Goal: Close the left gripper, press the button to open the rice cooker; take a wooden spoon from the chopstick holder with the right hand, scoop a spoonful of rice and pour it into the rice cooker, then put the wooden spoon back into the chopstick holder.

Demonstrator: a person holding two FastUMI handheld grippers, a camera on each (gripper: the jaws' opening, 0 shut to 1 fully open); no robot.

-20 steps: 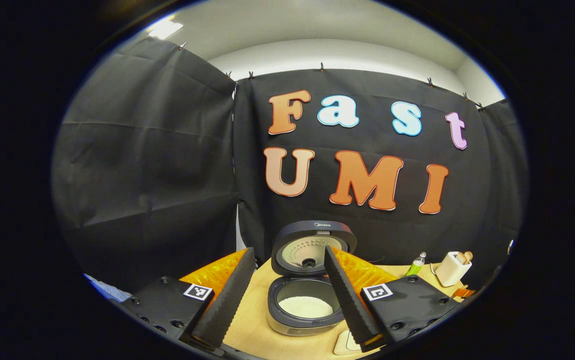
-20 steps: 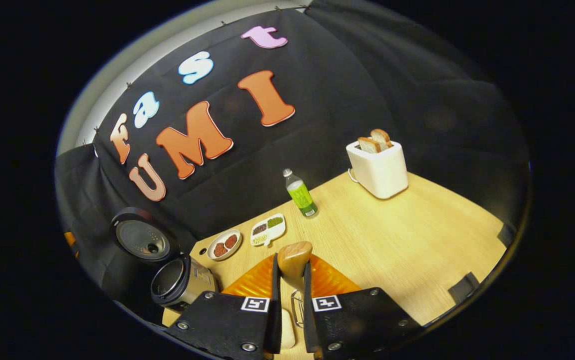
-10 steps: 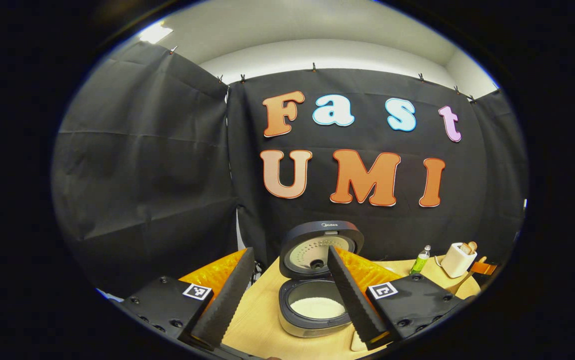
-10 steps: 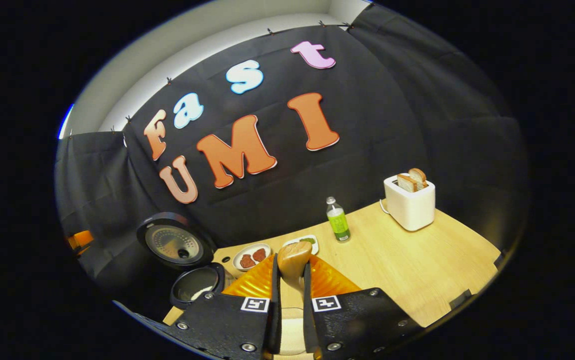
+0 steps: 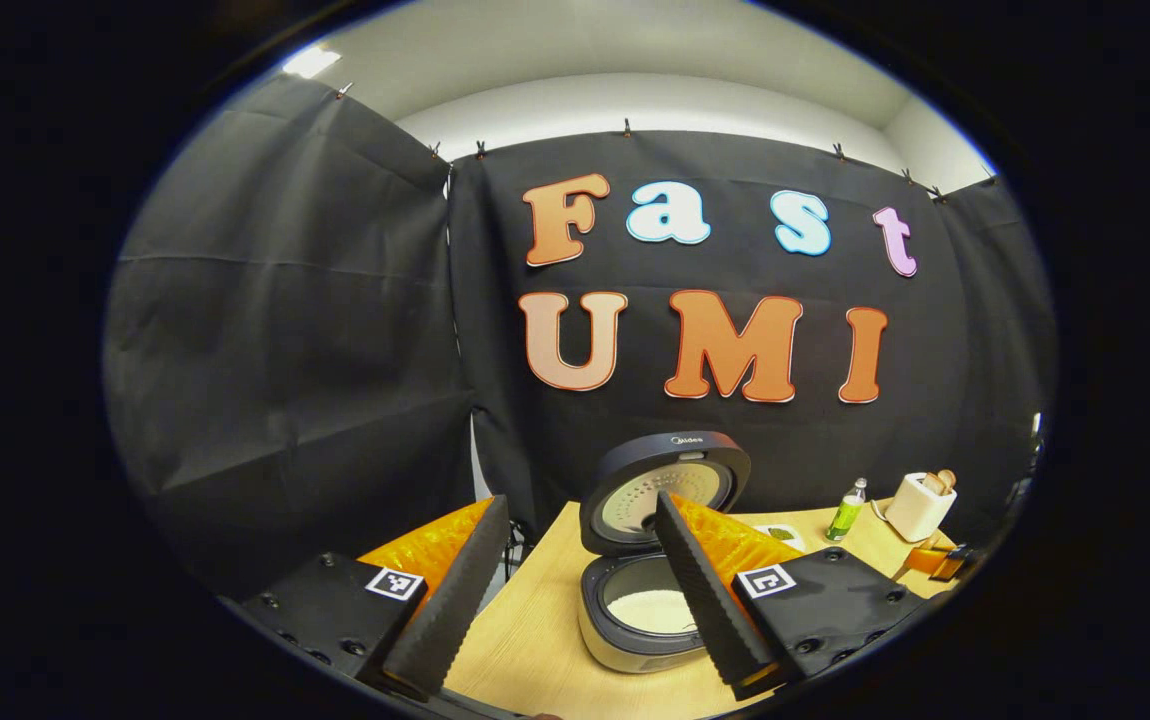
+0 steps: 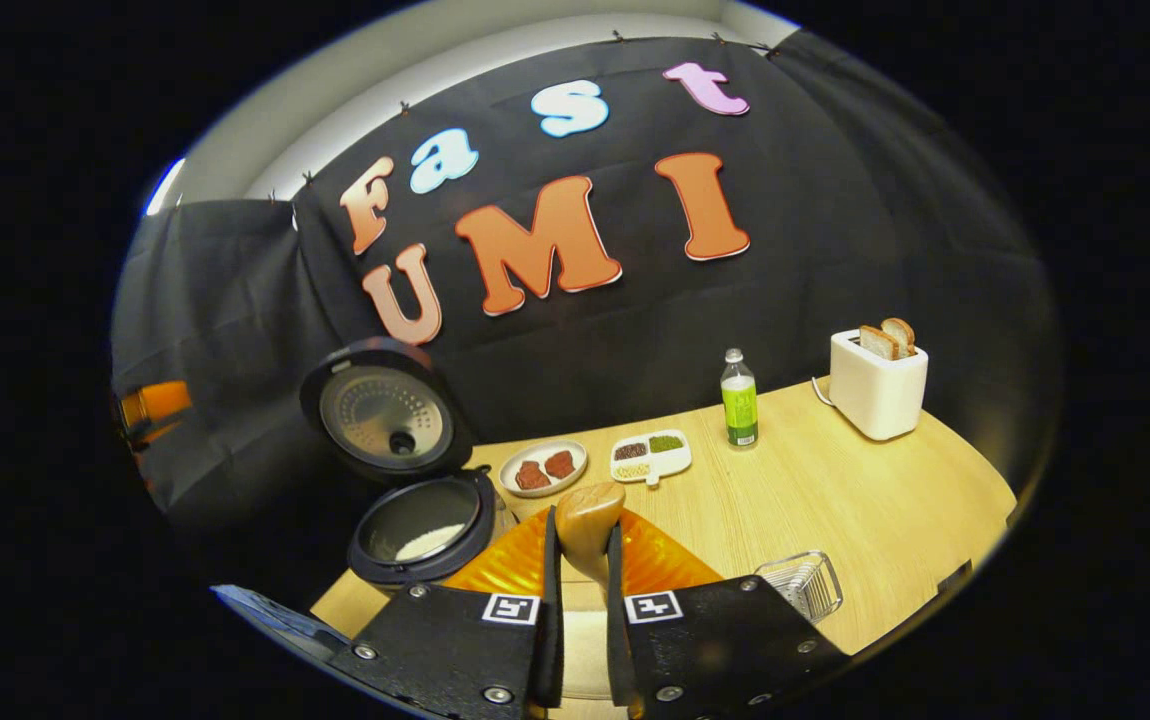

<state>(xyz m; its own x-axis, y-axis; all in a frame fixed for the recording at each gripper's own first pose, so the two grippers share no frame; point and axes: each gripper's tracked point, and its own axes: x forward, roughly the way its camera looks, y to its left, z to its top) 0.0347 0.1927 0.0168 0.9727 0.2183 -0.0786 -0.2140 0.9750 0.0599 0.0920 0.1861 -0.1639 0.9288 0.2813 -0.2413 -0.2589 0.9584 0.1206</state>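
Right gripper view shows my right gripper squeezing the wooden spoon tight, bowl end pointing straight ahead along the fingers. Bare table lies ahead, up to its far edge. The rice cooker sits open nearby, lid up. My left gripper is spread wide, holding nothing
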